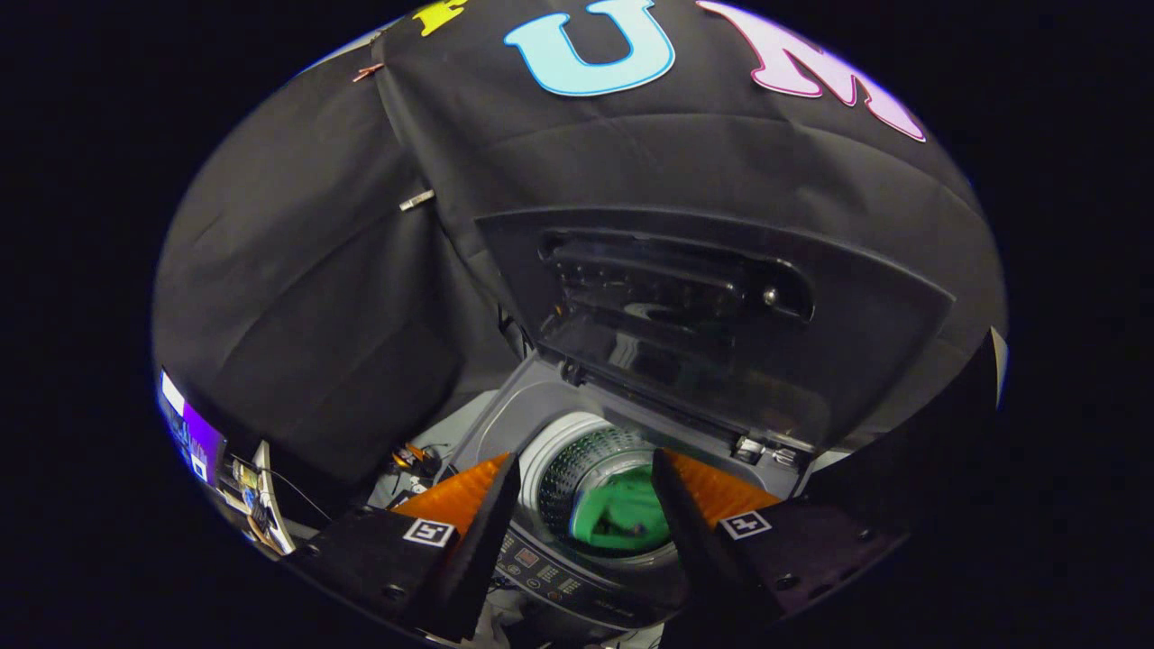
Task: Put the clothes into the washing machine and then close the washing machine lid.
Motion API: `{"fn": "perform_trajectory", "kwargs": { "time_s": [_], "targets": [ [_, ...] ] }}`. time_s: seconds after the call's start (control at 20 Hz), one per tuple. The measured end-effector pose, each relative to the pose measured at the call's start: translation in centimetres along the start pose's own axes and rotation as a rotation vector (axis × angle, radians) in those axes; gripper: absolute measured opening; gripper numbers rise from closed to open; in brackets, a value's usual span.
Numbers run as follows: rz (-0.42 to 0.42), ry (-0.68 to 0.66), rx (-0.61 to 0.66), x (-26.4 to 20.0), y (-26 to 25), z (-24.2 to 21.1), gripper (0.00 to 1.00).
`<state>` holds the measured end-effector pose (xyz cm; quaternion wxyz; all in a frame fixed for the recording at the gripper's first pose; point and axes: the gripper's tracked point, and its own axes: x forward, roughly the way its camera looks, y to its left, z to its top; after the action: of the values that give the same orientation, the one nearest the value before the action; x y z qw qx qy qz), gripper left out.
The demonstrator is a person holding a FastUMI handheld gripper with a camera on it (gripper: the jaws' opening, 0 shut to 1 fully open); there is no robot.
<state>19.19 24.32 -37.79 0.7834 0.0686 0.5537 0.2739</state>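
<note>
Presently my gripper (586, 487) stands released, its two fingers (491, 505) spread wide apart with nothing pressed between them. I hold it above the washing machine (505, 424), looking down and forward along the fingers into the open top.

Between the fingers I see the round drum (586, 455), its perforated metal wall showing on the far and left side. A green garment (622, 518) lies inside the drum, low and toward the near right, bunched up, partly hidden behind my right finger. It sits apart from both fingers, below them.

The lid (712, 315) stands raised, tilted back beyond the drum against the black cloth wall (297, 297). Its underside faces me, dark and glossy, with a recessed handle section near its upper part. The hinge hardware (766, 448) shows at the lid's lower right corner, just beyond my right finger.

The control panel (559, 572) runs along the machine's near edge, just below the drum opening and between the bases of my fingers; I see small buttons on it but cannot make out detail.

Off to the left of the machine, near the left finger, I note cables and small orange items (406, 458); what they are I cannot tell. Further left stands a lit screen (189, 437).
</note>
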Motion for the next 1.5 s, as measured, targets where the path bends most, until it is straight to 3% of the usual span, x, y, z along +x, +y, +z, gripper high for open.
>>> {"fn": "perform_trajectory", "kwargs": {
  "time_s": [0.4,0.8,1.05,1.25,1.5],
  "targets": [
    [0.044,-0.132,-0.124,-1.3,2.1,2.6,0.98],
    [0.076,-0.456,-0.106,-5.5,2.8,10.0,0.99],
    [-0.091,-0.623,-0.119,-7.2,-0.8,13.6,0.99],
    [-0.258,-0.747,-0.057,-8.6,-4.7,16.2,0.99],
    [-0.432,-0.787,0.038,-8.7,-8.7,17.7,0.98]
  ]
}}
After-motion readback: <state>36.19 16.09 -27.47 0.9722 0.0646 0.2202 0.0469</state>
